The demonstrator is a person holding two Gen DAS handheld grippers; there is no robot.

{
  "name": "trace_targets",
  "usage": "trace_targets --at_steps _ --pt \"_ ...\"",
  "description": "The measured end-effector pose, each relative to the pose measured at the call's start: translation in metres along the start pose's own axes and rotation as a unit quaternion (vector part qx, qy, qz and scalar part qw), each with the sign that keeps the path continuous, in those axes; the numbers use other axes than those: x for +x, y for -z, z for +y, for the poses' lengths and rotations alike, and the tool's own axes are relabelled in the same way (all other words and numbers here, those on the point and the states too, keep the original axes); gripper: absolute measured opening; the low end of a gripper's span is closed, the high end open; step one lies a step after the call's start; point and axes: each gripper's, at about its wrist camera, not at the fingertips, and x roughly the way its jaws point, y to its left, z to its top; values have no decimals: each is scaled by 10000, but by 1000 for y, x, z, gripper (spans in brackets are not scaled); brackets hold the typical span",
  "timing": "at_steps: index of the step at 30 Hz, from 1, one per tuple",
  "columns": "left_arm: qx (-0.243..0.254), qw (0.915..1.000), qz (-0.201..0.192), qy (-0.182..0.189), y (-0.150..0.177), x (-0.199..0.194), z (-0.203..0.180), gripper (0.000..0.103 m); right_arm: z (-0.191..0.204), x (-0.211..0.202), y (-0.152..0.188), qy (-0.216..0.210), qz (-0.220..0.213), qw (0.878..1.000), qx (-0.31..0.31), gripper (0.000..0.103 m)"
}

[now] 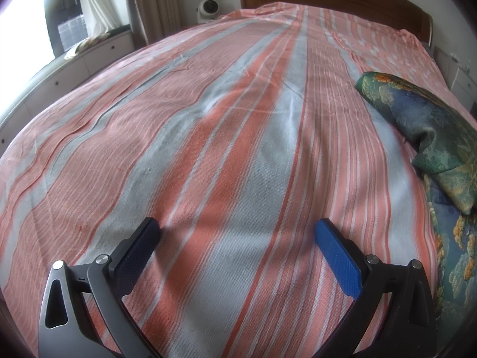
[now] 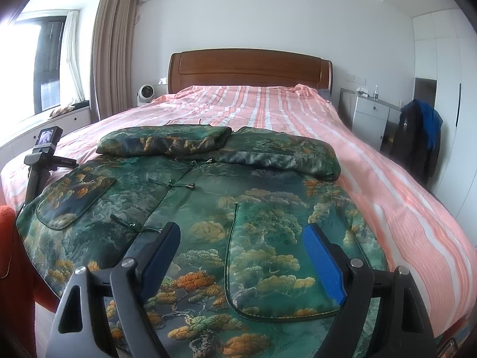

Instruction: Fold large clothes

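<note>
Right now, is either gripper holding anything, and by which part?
Nothing is held. The left gripper is open over the striped sheet; the right gripper is open above the green jacket.

Striped bedsheet [image 1: 208,119] under and ahead of gripper; wooden headboard [image 2: 250,68] far ahead; small white fan [image 2: 145,93] ahead-left; dark clothes [image 2: 417,140] hanging far right.

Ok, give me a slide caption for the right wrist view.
Open right gripper hovering over a green landscape-patterned padded jacket, sleeves folded across its top, on a pink striped bedsheet.
</note>
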Motion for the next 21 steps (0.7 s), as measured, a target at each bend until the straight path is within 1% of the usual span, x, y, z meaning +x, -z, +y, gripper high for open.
trace_targets --at_steps 10,16,21 --pt "0 10000 0 0 0 0 0 103 4 4 1 -39 86 10000 17 84" --pt "0 10000 1 0 0 0 0 103 -1 -4 0 -22 -48 10000 57 84" --pt "0 10000 0 0 0 0 0 103 1 7 1 -137 101 9998 91 84"
